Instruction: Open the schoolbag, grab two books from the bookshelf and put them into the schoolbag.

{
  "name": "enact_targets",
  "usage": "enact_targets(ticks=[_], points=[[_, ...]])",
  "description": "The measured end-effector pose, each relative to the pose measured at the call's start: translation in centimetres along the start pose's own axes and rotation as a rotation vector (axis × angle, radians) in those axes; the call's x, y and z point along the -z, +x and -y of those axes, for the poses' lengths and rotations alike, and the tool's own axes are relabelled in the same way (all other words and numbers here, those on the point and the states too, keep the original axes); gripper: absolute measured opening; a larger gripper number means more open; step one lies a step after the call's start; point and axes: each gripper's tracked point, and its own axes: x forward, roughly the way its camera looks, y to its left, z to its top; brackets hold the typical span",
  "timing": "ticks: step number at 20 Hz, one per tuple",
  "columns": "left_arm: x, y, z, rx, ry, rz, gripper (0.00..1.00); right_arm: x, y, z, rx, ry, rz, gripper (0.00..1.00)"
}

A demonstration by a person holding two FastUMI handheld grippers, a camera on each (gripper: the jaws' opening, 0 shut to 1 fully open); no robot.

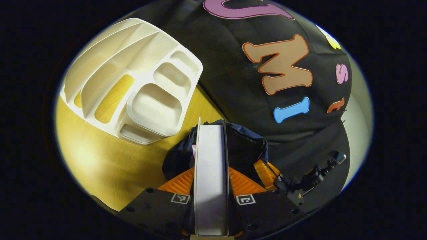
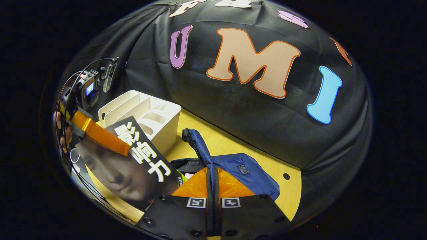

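My left gripper (image 1: 210,175) is shut on a book (image 1: 210,156), seen edge-on with its white pages facing me. The book's far end hangs over the open mouth of the dark blue schoolbag (image 1: 248,146). In the right gripper view the same book (image 2: 133,163) shows its dark cover, tilted, with its lower corner at the bag's opening. The left gripper (image 2: 96,133) grips it from the upper left. My right gripper (image 2: 212,175) is shut on the zipper edge of the schoolbag (image 2: 247,170), holding that flap up. The white bookshelf (image 1: 133,80) stands behind.
The wooden table (image 1: 100,160) carries the white bookshelf (image 2: 146,116) at the back left, close to the black cloth wall. The other gripper (image 1: 310,181) shows at the right. A small hole (image 2: 286,176) sits in the tabletop right of the bag.
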Motion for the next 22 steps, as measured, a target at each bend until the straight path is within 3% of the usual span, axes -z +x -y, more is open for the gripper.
enact_targets(ticks=[10,14,22], points=[[0.5,4.6,-0.8,-0.034,-0.1,0.138,0.36,0.2,-0.3,-0.4,-0.013,-0.001,0.008,0.03],[0.0,5.5,-0.6,-0.035,-0.087,0.22,0.36,0.4,-0.5,-0.5,-0.021,-0.01,0.015,0.03],[3.1,9.9,-0.1,-0.014,-0.101,0.183,0.36,0.5,-0.9,-1.1,-0.066,0.006,0.014,0.03]])
